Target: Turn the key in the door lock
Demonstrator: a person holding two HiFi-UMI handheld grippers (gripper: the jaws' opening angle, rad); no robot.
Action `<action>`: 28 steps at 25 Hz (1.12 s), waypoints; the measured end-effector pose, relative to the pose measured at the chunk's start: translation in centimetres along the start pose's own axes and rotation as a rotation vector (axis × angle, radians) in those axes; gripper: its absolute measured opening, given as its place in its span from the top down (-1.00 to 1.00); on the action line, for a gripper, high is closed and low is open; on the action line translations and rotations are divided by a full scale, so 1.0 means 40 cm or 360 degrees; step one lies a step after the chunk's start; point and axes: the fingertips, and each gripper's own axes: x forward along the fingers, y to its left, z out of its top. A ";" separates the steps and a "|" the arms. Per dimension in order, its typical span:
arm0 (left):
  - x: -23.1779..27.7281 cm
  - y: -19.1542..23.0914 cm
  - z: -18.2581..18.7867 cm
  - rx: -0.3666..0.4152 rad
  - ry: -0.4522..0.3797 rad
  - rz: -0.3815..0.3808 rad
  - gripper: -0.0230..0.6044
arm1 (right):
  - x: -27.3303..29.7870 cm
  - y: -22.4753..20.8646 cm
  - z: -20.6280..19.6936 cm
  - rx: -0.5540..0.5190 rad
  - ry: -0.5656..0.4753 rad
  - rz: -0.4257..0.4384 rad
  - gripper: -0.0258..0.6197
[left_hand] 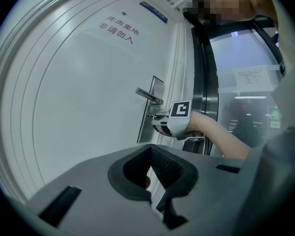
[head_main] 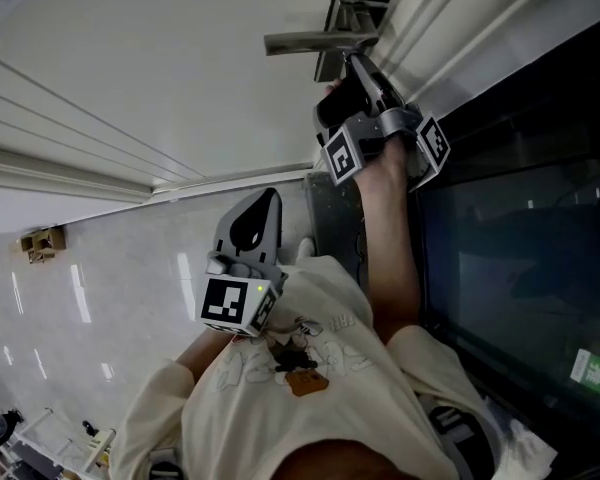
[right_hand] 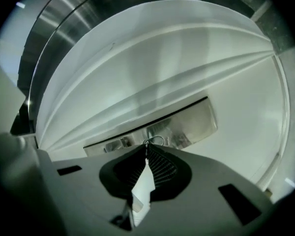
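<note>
The white door [head_main: 180, 78] carries a metal lever handle [head_main: 315, 40] on a long steel lock plate [right_hand: 191, 124]. My right gripper [head_main: 352, 66] is pressed up to that plate just under the handle [left_hand: 148, 95]. In the right gripper view its jaws [right_hand: 147, 149] are shut on the key, of which only the small wire ring [right_hand: 156, 140] shows at the tips; the blade is hidden. My left gripper [head_main: 252, 223] hangs back near my chest, pointed at the door. Its jaws [left_hand: 150, 147] are shut with nothing between them.
A dark glass panel [head_main: 520, 258] in a steel frame [left_hand: 201, 82] stands right of the door. Red lettering [left_hand: 119, 29] and a blue plaque [left_hand: 154, 12] sit high on the door. A small cardboard box [head_main: 42, 240] lies on the shiny floor at the left.
</note>
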 end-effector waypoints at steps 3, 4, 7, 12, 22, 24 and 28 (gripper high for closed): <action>0.000 -0.002 -0.001 0.0004 0.0002 0.0001 0.91 | 0.001 -0.001 -0.004 0.0136 -0.0003 0.0024 0.86; -0.001 -0.002 -0.001 0.0004 0.0003 0.0003 0.91 | 0.002 -0.001 -0.005 0.0172 -0.0002 0.0031 0.86; -0.004 -0.001 -0.002 0.0003 0.0001 0.0009 0.91 | 0.002 -0.001 -0.007 0.0239 -0.0004 0.0042 0.86; -0.009 -0.001 -0.002 0.0001 -0.0011 0.0018 0.91 | 0.002 0.000 -0.007 0.0211 -0.0007 0.0044 0.86; -0.018 -0.002 -0.009 -0.0014 -0.0015 0.0038 0.91 | -0.028 0.018 -0.003 0.0052 0.0012 0.0067 0.45; -0.019 -0.008 -0.009 -0.0018 -0.0012 0.0033 0.91 | -0.050 0.021 -0.009 0.0023 0.0020 0.0061 0.45; -0.013 -0.019 -0.012 -0.0026 -0.0016 0.0013 0.91 | -0.093 0.034 -0.035 -0.0063 0.0077 0.0063 0.44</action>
